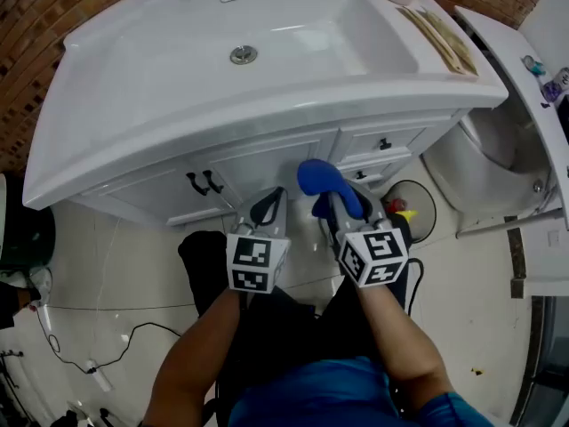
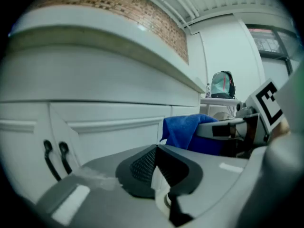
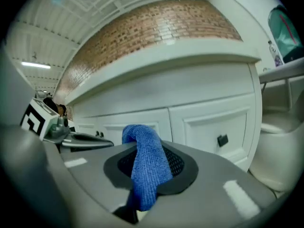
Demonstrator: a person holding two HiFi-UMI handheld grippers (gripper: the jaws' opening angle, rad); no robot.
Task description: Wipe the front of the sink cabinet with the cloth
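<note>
Fingers of my right gripper pinch cloth; left gripper closed, empty. Cloth near cabinet; wiping not begun, I guess.

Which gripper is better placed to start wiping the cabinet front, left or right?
Right. The right gripper is shut on the blue cloth and points at the white cabinet front. The left gripper is shut on nothing, so it would first need the cloth.

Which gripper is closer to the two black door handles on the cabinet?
Left. The left gripper sits just right of the black door handles; the right gripper, holding the blue cloth, is farther right.
</note>
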